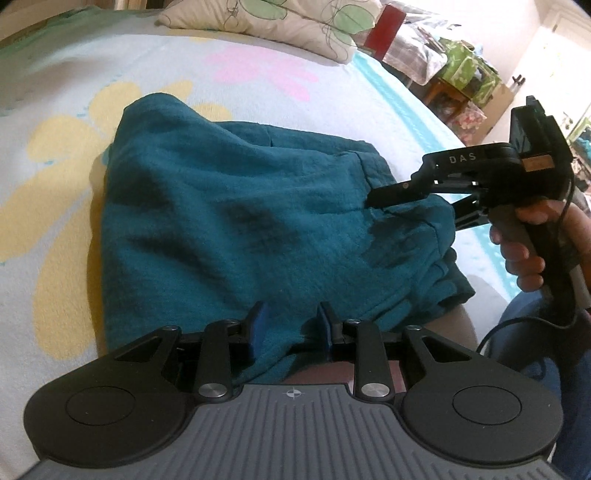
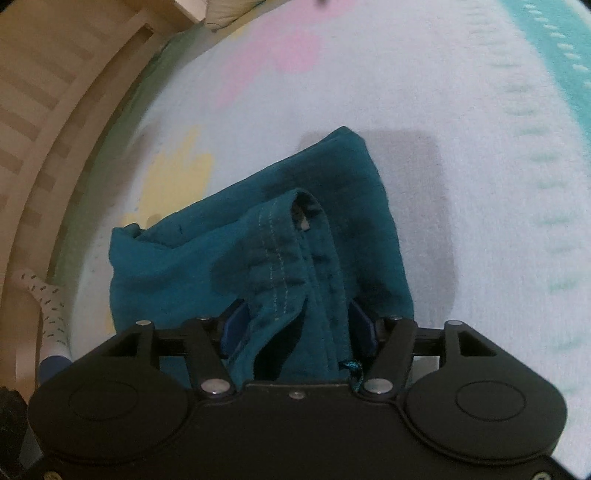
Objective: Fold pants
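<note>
Teal pants (image 1: 236, 221) lie folded in a heap on the flowered bed cover (image 1: 74, 110). My left gripper (image 1: 290, 328) is at the near edge of the pants, with cloth between its blue pads (image 1: 258, 325), jaws partly closed on it. My right gripper (image 1: 373, 201) shows in the left wrist view at the right side of the pants, fingers closed on a fold. In the right wrist view, the right gripper (image 2: 295, 325) holds the stitched waistband (image 2: 280, 266) bunched between its blue pads, lifted over the rest of the pants (image 2: 177, 258).
A leaf-print pillow (image 1: 280, 22) lies at the head of the bed. A wooden bed frame (image 2: 48, 122) runs along the left in the right wrist view. Cluttered furniture (image 1: 461, 70) stands beyond the bed's right edge. A hand (image 1: 524, 251) holds the right gripper's handle.
</note>
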`<action>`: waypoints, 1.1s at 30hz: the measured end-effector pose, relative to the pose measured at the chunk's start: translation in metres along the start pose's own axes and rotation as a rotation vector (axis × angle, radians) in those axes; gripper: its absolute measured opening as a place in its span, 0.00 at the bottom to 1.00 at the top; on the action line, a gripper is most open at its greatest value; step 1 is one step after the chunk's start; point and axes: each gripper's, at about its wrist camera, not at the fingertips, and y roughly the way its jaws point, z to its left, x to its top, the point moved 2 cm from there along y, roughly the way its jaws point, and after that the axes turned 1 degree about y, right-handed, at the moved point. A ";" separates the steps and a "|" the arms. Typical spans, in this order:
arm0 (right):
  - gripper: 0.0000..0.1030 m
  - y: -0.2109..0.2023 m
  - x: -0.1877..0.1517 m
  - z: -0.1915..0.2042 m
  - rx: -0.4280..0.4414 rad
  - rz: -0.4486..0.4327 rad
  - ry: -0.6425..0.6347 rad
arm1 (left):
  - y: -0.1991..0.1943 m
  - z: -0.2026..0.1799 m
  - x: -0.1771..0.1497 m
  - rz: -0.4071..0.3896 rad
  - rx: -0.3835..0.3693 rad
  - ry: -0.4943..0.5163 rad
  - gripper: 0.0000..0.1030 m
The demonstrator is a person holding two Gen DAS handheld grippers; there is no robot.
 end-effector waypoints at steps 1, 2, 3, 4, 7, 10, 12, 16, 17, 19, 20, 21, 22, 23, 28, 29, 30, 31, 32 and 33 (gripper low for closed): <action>0.46 0.001 -0.002 0.001 0.009 0.008 -0.001 | 0.000 0.000 0.000 -0.001 0.002 0.000 0.28; 0.25 0.004 -0.005 0.004 0.004 0.022 -0.013 | 0.000 0.000 0.001 -0.004 0.005 -0.001 0.28; 0.25 0.004 -0.006 0.009 -0.016 0.009 -0.043 | 0.000 -0.001 0.002 -0.009 0.011 -0.001 0.28; 0.21 0.001 -0.008 0.018 -0.040 -0.012 -0.100 | -0.002 -0.001 0.003 -0.019 0.017 -0.001 0.28; 0.17 -0.022 -0.013 0.056 -0.080 -0.107 -0.280 | -0.018 -0.002 0.006 -0.075 0.045 -0.001 0.28; 0.17 -0.056 -0.014 0.087 -0.117 -0.224 -0.417 | -0.036 -0.004 0.014 -0.143 0.075 0.030 0.28; 0.17 -0.068 -0.010 0.087 -0.153 -0.263 -0.432 | -0.045 -0.002 0.021 -0.178 0.097 0.036 0.28; 0.19 -0.043 -0.002 0.045 -0.202 -0.131 -0.261 | -0.035 0.011 0.032 -0.156 0.112 0.012 0.29; 0.20 -0.034 -0.004 0.037 -0.223 -0.092 -0.235 | -0.030 0.013 0.034 -0.138 0.133 0.014 0.28; 0.22 -0.023 -0.013 0.030 -0.270 -0.063 -0.220 | -0.025 0.019 0.041 -0.120 0.167 0.032 0.28; 0.23 -0.020 -0.016 0.030 -0.270 -0.066 -0.218 | -0.023 0.021 0.045 -0.117 0.183 0.038 0.28; 0.23 -0.020 -0.018 0.029 -0.265 -0.067 -0.207 | -0.021 0.024 0.049 -0.114 0.199 0.043 0.28; 0.23 -0.018 -0.017 0.030 -0.263 -0.068 -0.201 | -0.017 0.027 0.054 -0.108 0.214 0.048 0.28; 0.24 -0.018 -0.016 0.030 -0.266 -0.066 -0.193 | -0.013 0.030 0.061 -0.105 0.221 0.055 0.29; 0.28 -0.007 -0.007 0.019 -0.257 -0.043 -0.121 | 0.014 0.048 0.093 -0.087 0.300 0.068 0.29; 0.28 -0.007 -0.007 0.016 -0.247 -0.046 -0.104 | 0.021 0.052 0.098 -0.074 0.316 0.057 0.29; 0.28 -0.008 -0.006 0.015 -0.240 -0.047 -0.093 | 0.029 0.057 0.103 -0.052 0.338 0.042 0.29; 0.28 -0.008 -0.006 0.013 -0.234 -0.048 -0.085 | 0.036 0.061 0.105 -0.034 0.351 0.033 0.29; 0.28 -0.009 -0.006 0.011 -0.229 -0.049 -0.079 | 0.043 0.065 0.107 -0.019 0.361 0.023 0.29; 0.28 -0.011 -0.005 0.009 -0.227 -0.049 -0.076 | 0.048 0.069 0.109 -0.011 0.364 0.016 0.29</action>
